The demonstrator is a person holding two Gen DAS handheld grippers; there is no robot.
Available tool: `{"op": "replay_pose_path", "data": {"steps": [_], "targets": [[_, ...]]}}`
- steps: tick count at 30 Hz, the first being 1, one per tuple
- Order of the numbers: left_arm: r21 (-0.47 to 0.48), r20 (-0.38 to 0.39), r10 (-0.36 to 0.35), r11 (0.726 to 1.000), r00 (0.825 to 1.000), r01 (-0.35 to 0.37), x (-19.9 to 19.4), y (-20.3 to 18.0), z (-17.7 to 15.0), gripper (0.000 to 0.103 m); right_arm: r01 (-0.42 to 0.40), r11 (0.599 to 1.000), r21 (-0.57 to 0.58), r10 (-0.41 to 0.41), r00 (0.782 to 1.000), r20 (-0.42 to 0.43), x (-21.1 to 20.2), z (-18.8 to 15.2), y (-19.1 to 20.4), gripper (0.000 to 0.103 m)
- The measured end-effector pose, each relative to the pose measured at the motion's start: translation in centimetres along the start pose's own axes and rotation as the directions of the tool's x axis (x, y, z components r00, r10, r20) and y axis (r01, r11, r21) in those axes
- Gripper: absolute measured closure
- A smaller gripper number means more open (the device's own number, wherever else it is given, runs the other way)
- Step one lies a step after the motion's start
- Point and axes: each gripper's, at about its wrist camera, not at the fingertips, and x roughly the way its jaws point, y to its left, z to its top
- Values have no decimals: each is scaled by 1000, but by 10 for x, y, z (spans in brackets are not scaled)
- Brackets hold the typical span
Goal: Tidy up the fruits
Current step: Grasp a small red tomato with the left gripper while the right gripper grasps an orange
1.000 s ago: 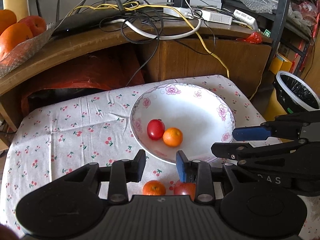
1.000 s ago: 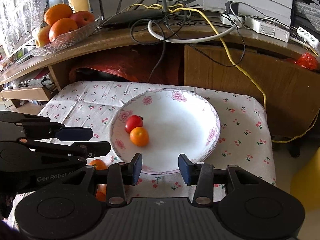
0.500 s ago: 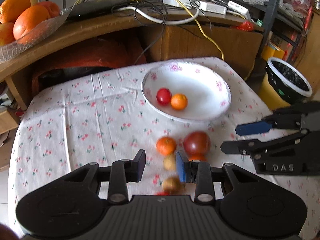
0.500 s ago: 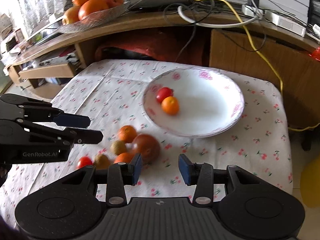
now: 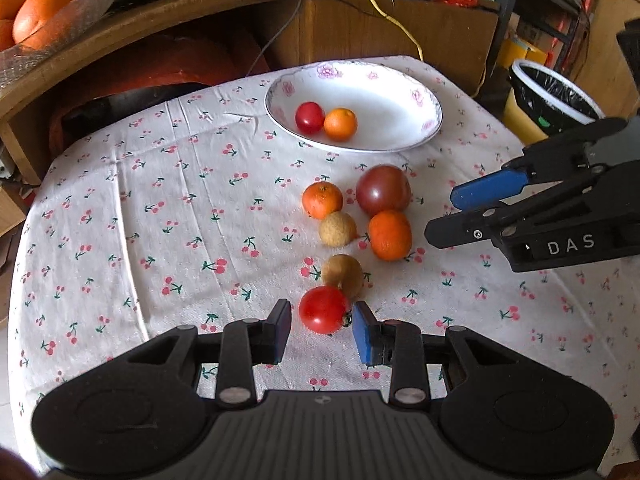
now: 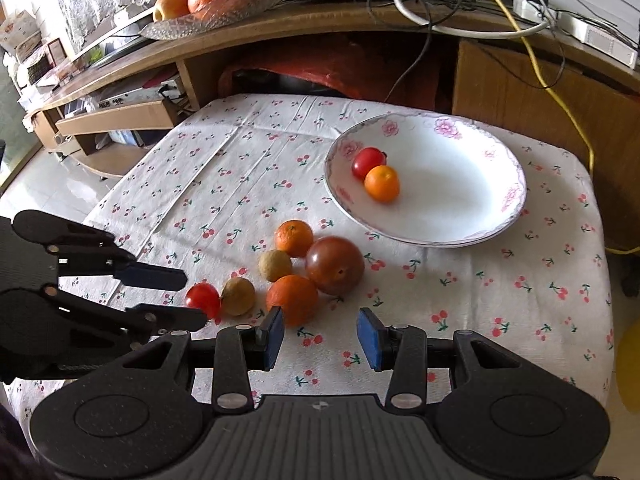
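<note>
Nearest: left gripper [image 5: 322,324] spread wide, flanking small glossy red tomato [image 5: 324,309], apparently poised to grasp | beside: right gripper [image 6: 320,334] agape, empty | beyond: loose fruit cluster | farthest: white floral-rimmed ceramic bowl [image 5: 404,136], presumably the destination.

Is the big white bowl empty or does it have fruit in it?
Not empty. The bowl holds two fruits side by side: a small red tomato and a small orange.

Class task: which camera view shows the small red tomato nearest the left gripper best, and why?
The left wrist view: the red tomato sits whole and close between the open fingers of the left gripper. In the right wrist view it looks smaller, its lower edge partly hidden behind a left gripper finger.
</note>
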Motion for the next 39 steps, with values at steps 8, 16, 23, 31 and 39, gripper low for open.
{"op": "replay_pose_path", "data": {"steps": [8, 16, 23, 31, 39], "targets": [[34, -5, 5, 999, 1000, -5, 9, -9, 2, 60, -13, 1000, -2, 13, 1000, -4, 4, 0, 1, 65], [44, -7, 0, 999, 1000, 0, 11, -12, 1, 64, -31, 1000, 7, 31, 999, -13, 12, 2, 5, 65], [54, -5, -13, 998, 1000, 13, 7, -11, 0, 64, -31, 999, 9, 32, 999, -34, 26, 5, 10, 65], [34, -12, -13, 999, 1000, 14, 11, -7, -1, 64, -31, 999, 16, 32, 998, -59, 39, 5, 13, 65], [23, -28, -23, 999, 999, 24, 15, -7, -2, 64, -31, 999, 27, 33, 997, -65, 38, 5, 10, 73]]}}
